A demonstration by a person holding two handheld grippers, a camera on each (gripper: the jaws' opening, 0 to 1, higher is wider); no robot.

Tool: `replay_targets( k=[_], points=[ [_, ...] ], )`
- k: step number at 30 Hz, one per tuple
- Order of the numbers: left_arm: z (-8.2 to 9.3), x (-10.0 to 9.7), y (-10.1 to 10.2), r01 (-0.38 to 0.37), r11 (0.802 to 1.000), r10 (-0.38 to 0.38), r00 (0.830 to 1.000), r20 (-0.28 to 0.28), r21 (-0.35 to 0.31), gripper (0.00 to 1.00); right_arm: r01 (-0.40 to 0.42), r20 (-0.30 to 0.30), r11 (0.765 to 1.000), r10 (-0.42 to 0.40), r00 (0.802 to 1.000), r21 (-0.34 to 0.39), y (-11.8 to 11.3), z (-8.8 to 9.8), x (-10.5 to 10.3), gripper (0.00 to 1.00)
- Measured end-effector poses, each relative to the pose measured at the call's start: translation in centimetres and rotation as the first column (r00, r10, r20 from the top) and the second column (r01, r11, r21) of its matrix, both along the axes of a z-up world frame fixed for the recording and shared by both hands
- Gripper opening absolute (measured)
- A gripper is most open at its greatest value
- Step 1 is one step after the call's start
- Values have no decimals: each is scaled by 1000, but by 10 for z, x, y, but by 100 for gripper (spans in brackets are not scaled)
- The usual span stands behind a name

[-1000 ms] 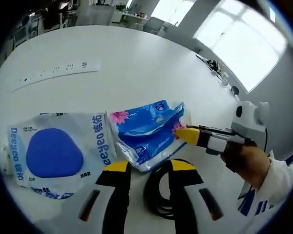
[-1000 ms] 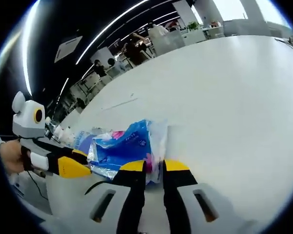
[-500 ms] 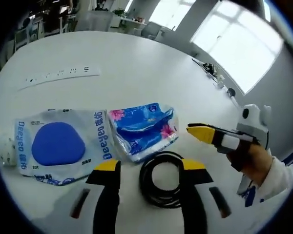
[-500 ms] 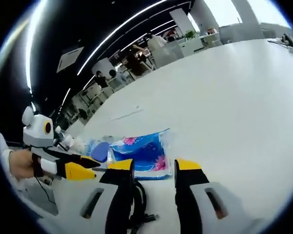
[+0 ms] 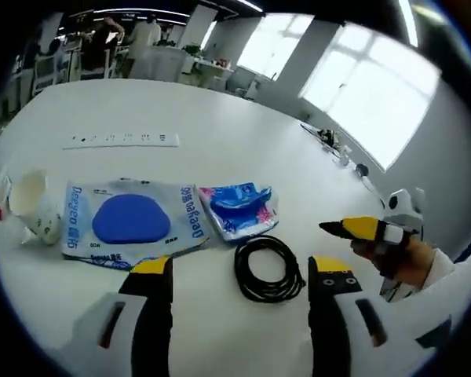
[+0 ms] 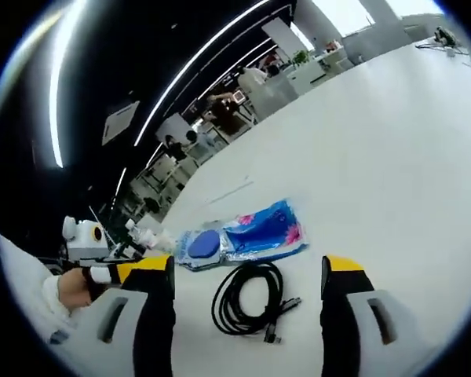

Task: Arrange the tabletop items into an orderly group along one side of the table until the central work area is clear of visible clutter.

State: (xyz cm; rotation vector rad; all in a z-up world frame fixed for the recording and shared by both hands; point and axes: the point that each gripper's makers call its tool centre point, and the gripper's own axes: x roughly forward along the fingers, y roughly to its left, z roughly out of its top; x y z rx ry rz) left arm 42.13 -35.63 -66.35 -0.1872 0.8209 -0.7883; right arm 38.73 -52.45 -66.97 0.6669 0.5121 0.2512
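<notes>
— So, what lies on the white table (image 5: 220, 118), and what is it made of?

— Smooth, glossy stuff mostly. In the left gripper view a flat plastic pack (image 5: 131, 225) with a rounded blue shape and blue lettering lies beside a crinkly blue tissue packet (image 5: 239, 208) with pink flowers; their edges touch or nearly so. Just below the tissue packet is a black cable (image 5: 268, 269), wound in a loose round coil. To the left of the flat pack stands a pale paper cup (image 5: 31, 203), tilted in this view. Farther back, well apart from the rest, a long white power strip (image 5: 125, 140) lies flat.

— And from the other side?

— The right gripper view shows the same row: flat pack (image 6: 202, 244), tissue packet (image 6: 267, 232), and the cable (image 6: 249, 298) coiled near the camera, its plug end pointing toward the bottom of the view.

— Anything around them?

— Desks, chairs and people at the back of the room, big bright windows, long ceiling lights. Nothing covers the items.

— How do the tongs stand?

— The left gripper (image 5: 242, 276) has its yellow-tipped black jaws spread wide, either side of the coil, holding nothing. The right gripper (image 6: 250, 271) is spread just as wide and empty. It also appears at the right of the left gripper view (image 5: 352, 228), in a hand (image 5: 400, 261); from there I cannot tell its gap.
</notes>
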Motion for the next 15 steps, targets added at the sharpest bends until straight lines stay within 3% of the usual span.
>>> replay_targets(
  k=[12, 15],
  points=[
    [13, -9, 79, -137, 990, 139, 989, 41, -41, 76, -7, -8, 1000, 7, 1000, 5, 16, 5, -38, 75],
    [11, -13, 93, -173, 984, 174, 985, 13, -51, 76, 14, -12, 1000, -14, 1000, 10, 16, 8, -46, 75]
  ],
)
